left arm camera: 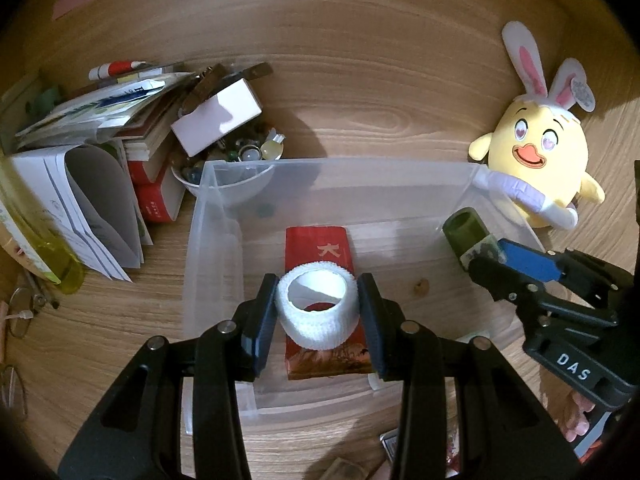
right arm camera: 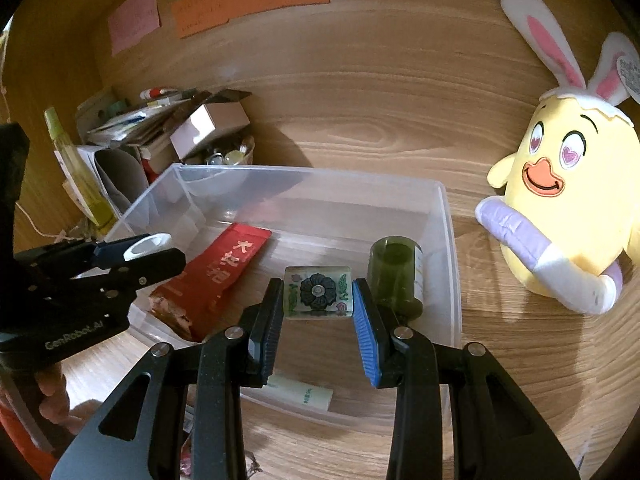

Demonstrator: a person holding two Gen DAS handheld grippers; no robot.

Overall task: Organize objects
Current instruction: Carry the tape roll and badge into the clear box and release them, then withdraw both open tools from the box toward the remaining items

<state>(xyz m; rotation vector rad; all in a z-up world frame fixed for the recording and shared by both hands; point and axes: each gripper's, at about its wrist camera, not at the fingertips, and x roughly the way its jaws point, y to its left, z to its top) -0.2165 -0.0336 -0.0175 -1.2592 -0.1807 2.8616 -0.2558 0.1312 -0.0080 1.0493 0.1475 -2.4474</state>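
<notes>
Both loads are held above the clear rectangular plastic bin (right arm camera: 450, 248) on the wood-grain desk (left arm camera: 360, 92).

The left gripper (left arm camera: 318, 308) is clamped on a white crocheted ring-shaped band (left arm camera: 316, 312), suspended over the flat red foil packet (left arm camera: 316, 248) lying in the bin. The right gripper (right arm camera: 318, 300) is clamped on a glossy translucent tile with a dark flower print (right arm camera: 318, 291), just beside the dark green cylindrical jar (right arm camera: 394, 276) already in the bin.

Risks, as judged:
- The tile is hard and slick, and only its edges are pinched. Slip or rotation is likely if the grip is eased early, and a drop could knock the jar over.
- The band is soft knit and compressible, so it may snag on the ribbed pads at release.
- The two grippers are close together, so a clash is possible.

The yellow plush chick with rabbit ears (right arm camera: 568, 216) stands outside the bin's right wall.
</notes>
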